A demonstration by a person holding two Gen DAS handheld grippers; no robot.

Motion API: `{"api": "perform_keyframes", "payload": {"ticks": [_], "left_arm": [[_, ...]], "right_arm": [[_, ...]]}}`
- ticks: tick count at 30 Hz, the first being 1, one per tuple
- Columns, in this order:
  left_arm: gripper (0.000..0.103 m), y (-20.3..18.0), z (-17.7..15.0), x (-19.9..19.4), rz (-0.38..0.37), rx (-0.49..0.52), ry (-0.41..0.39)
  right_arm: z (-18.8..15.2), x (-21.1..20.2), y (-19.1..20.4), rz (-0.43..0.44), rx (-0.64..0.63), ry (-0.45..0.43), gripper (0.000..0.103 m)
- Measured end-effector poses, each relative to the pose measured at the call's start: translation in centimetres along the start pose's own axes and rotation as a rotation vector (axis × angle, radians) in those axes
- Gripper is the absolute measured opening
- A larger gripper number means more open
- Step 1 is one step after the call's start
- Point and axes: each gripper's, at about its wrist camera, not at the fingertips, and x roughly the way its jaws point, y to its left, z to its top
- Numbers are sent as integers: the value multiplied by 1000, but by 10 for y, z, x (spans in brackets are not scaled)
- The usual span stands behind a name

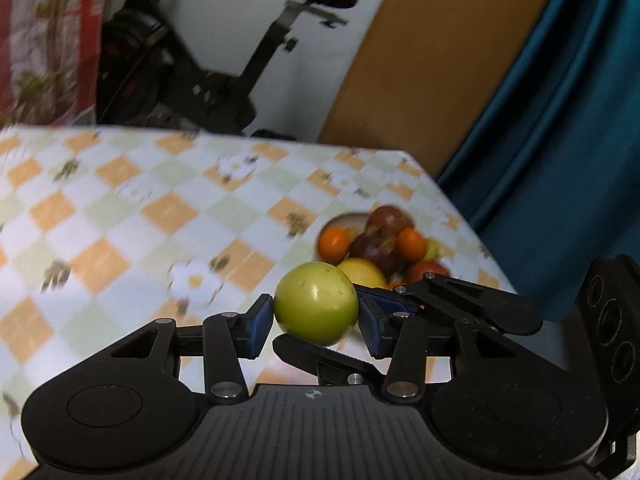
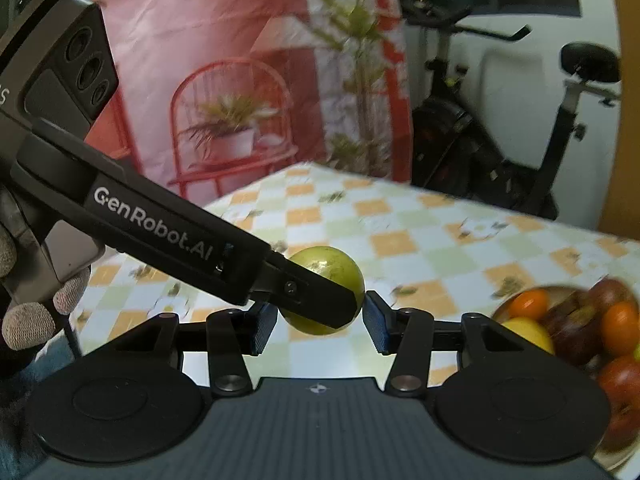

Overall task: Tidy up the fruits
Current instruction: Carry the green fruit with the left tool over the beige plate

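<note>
Green apple (image 1: 316,303) is up off the counter (image 1: 120,216), pinched from both sides at once. The left tongs (image 1: 316,320) have their blue pads pressed on its sides, partly open around it. The right tongs (image 2: 320,316) come in crosswise and grip the same apple (image 2: 326,296) too, again partly open. A gloved hand (image 2: 28,312) holds the left tool's handle. The bowl (image 1: 344,220) of oranges, red apples and a lemon sits near the counter's right edge, just behind the apple.
</note>
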Motion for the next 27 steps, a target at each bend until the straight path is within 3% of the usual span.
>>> {"api": "perform_keyframes", "payload": {"ticks": [5, 12, 19, 27], "left_arm": [[49, -28, 33, -1, -27, 70, -48], [49, -66, 65, 20, -121, 127, -73], [49, -88, 61, 77, -163, 162, 35], [49, -85, 50, 127, -137, 180, 171]], "right_arm": [[25, -20, -20, -55, 18, -73, 50], [51, -49, -52, -157, 19, -155, 50], [31, -58, -88, -238, 100, -124, 50], [2, -49, -130, -230, 289, -24, 50]]}}
